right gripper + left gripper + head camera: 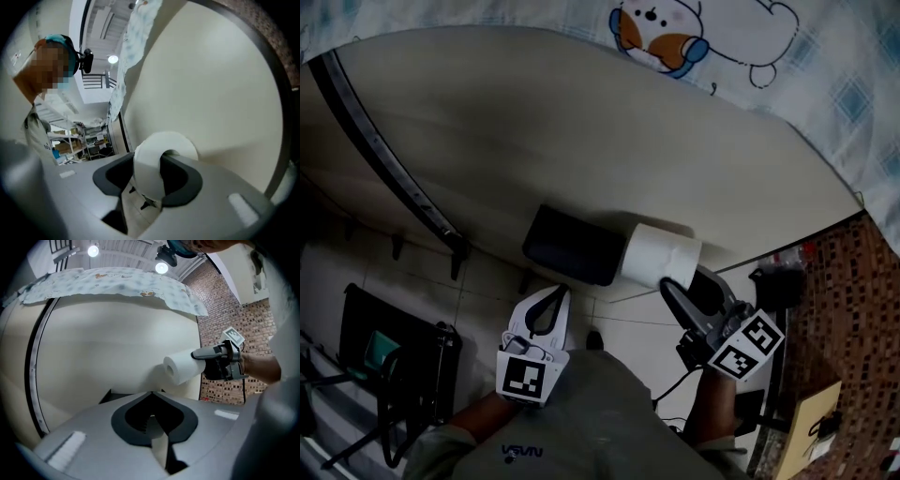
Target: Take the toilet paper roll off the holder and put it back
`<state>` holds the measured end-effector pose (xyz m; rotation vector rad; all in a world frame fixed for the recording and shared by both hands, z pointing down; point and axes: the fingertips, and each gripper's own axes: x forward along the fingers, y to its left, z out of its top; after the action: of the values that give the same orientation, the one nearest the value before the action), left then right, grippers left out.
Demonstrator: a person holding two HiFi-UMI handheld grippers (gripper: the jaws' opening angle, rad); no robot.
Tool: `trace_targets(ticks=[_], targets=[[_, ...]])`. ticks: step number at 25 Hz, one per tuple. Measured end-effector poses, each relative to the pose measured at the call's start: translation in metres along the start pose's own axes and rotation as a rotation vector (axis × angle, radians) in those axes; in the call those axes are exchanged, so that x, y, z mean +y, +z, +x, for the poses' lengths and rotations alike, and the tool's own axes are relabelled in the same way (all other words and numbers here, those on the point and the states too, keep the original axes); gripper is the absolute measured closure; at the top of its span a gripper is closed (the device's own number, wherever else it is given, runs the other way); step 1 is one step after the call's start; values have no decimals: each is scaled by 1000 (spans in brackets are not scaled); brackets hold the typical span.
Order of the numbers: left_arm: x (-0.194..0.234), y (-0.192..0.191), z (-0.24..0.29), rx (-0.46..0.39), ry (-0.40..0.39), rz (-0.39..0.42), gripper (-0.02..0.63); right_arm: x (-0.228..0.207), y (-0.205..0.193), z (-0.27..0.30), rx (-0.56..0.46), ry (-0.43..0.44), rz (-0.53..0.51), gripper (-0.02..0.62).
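Observation:
The white toilet paper roll (pixel 661 253) hangs in front of a cream curved wall, just right of the black holder (pixel 572 246). My right gripper (pixel 672 287) is shut on the roll's right end. In the left gripper view the roll (pixel 180 367) shows its open core end facing left, with the right gripper (pixel 206 354) on its far end. Seen from the right gripper view, the roll (pixel 147 173) fills the space between the jaws of the right gripper (pixel 164 158). My left gripper (pixel 553 298) is shut and empty, below the holder. I cannot tell whether the roll touches the holder.
A black strip (pixel 384 159) curves down the wall at left. A patterned cloth (pixel 722 47) drapes over the wall's top. A brick wall (pixel 844 300) stands at right, a black rack (pixel 394 366) at lower left and a cardboard piece (pixel 811 422) at lower right.

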<state>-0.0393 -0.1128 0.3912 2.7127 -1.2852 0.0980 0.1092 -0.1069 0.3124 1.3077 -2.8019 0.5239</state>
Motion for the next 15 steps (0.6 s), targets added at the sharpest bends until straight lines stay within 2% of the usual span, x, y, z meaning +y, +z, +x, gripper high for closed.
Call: trace_targets(ticks=[5, 15], targets=[[-6, -5, 11, 26, 14, 8, 601, -20, -32, -14, -58, 31, 192, 428], [-18, -26, 27, 88, 67, 32, 601, -48, -86, -22, -47, 81, 408, 430]])
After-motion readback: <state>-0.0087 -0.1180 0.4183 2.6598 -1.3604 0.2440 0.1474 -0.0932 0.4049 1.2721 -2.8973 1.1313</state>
